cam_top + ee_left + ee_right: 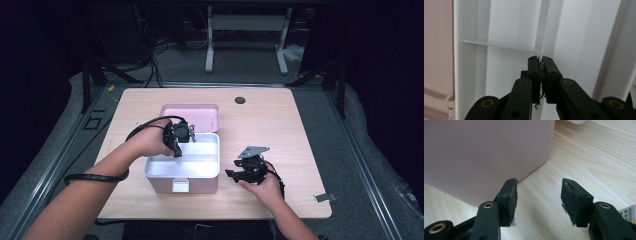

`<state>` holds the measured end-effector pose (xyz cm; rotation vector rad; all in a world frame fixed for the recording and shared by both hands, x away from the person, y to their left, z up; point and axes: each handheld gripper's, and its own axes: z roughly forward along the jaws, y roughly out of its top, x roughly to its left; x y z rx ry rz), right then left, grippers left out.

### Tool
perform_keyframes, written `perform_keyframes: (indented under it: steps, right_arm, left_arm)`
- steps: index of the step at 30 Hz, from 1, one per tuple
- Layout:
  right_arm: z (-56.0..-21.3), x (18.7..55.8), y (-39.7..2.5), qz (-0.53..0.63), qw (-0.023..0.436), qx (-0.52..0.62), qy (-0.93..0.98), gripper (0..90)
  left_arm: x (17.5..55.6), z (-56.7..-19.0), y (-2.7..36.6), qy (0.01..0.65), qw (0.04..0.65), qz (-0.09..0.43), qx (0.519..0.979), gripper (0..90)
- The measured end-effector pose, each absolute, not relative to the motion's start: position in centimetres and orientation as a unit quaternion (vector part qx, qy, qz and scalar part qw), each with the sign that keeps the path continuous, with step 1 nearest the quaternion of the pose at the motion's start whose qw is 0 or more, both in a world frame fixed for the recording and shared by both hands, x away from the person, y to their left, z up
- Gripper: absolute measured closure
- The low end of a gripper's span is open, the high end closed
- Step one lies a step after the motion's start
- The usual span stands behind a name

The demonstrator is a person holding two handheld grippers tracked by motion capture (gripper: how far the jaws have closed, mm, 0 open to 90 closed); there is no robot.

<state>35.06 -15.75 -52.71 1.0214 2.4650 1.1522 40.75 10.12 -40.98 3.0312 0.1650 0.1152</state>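
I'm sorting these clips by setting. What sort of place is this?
Probably a lab or workshop recording station: a wooden table on a grey carpeted floor, dark curtains around it, cables and a metal stand behind. A pink box sits open on the table.

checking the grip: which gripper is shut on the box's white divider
The left gripper, over the open box, pinching the divider. The right gripper is open beside the box.

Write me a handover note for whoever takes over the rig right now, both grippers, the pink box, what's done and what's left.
Left gripper: jaws shut on the thin white divider inside the box's white tray.
Right gripper: open, holding nothing, low over the table beside the pink box.
Done: the lid is open behind the box.
Left: probably lifting the tray out; keep the right gripper ready to steady the box.
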Motion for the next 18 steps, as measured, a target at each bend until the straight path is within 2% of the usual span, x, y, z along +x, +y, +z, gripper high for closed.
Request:
perform_keyframes:
  steps: [18]
  right_arm:
    - [-52.75, 35.16, -15.86, 0.396, 0.111, 0.35, 0.841, 46.6]
  left_arm:
    - [40.41, -41.09, 9.45, 0.024, 0.036, 0.029, 0.999, 89.4]
